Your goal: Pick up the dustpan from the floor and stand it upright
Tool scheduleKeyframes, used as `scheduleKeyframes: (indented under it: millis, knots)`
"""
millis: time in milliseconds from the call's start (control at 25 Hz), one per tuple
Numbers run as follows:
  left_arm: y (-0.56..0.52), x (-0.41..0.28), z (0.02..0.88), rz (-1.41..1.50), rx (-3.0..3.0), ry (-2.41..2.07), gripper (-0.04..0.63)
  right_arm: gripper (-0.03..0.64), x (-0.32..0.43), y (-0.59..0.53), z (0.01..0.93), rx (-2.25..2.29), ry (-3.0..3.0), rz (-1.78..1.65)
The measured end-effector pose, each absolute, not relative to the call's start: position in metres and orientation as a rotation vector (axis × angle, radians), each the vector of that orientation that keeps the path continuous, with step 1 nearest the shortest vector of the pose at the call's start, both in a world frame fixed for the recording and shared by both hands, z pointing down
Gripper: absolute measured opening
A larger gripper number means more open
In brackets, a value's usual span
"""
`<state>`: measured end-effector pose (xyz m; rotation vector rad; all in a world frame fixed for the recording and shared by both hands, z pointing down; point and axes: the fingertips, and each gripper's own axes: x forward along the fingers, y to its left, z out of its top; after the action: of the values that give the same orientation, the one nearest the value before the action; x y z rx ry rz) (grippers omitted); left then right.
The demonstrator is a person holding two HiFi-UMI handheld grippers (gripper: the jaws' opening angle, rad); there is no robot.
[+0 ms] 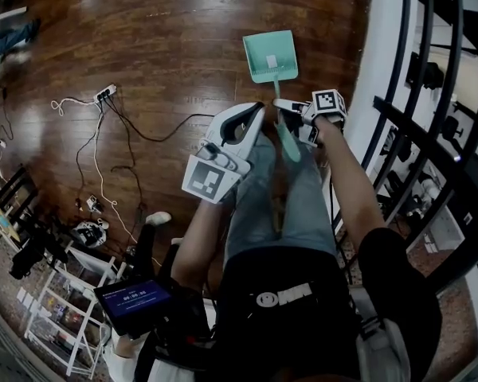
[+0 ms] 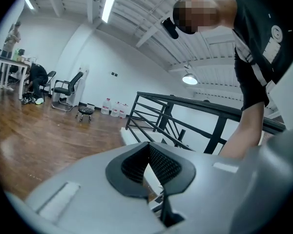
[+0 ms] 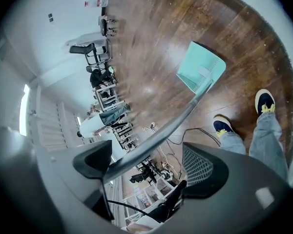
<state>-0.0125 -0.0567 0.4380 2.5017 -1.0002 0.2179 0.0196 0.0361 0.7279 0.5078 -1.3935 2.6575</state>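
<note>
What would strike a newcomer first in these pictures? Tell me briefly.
The teal dustpan stands out against the dark wood floor, pan end down. Its long handle rises between the right gripper's wide-open jaws and lies against one pad only. The left gripper hovers beside it, jaws together and empty, and a black railing fills the right of the head view.

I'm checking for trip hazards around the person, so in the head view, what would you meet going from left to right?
white power strip → left gripper → teal dustpan → black railing
</note>
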Motion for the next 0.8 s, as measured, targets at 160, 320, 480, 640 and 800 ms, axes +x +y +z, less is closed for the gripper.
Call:
scheduleKeyframes:
  millis: [160,320,480,640,800]
  knots:
    - [-0.057,-0.011,0.430,0.217,2.509,-1.004,0.014,0.452,0.030,0.017,0.717,0.537,-1.473,2.692]
    - [-0.056,-0.015,0.429,0.216,2.518,-1.014,0.014,0.448,0.053,-0.003,0.706,0.636,-1.632,2.669]
    - [-0.056,-0.017,0.394,0.194,2.555,-1.038,0.014,0.340,0.088,-0.025,0.659,0.846,-1.956,2.252]
    - [-0.045,-0.020,0.331,0.159,2.631,-1.050,0.014,0.002,0.114,-0.058,0.529,1.125,-2.434,1.150]
    - [-0.037,-0.030,0.265,0.116,2.729,-1.073,0.014,0.002,0.072,-0.066,0.341,1.076,-2.697,0.308]
